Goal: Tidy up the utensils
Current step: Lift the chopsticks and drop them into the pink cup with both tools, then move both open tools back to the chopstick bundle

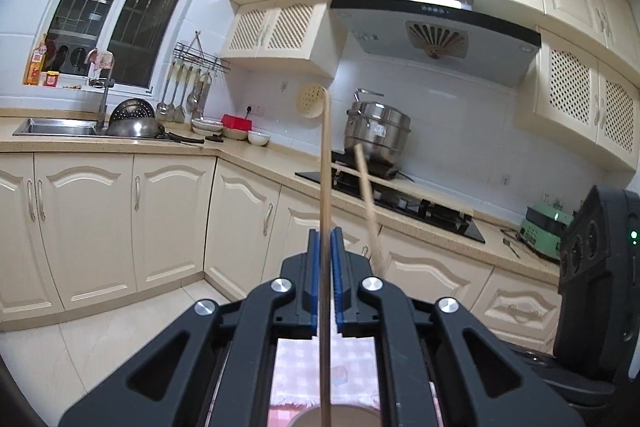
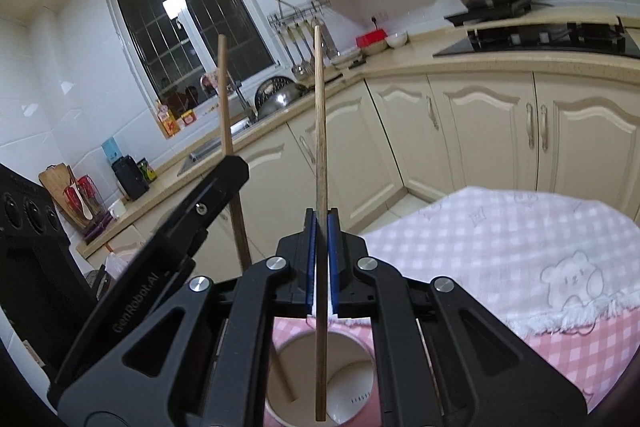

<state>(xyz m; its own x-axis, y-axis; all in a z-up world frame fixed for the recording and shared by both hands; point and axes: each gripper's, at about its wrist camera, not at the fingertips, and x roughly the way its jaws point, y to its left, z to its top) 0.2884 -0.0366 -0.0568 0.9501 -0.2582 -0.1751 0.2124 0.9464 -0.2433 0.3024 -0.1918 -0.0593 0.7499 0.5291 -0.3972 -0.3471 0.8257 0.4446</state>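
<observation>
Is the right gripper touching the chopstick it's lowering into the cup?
Touching. The right wrist view shows the right gripper with its blue pads closed against both sides of the darker chopstick, which stands upright between them above the cup.

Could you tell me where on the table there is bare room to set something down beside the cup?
The pink checked cloth to the right of the right gripper lies bare out to its fringed edge. Around the cup it is crowded: both grippers hang over its mouth, each pinching a chopstick, and the left gripper blocks the cup's left side.
</observation>
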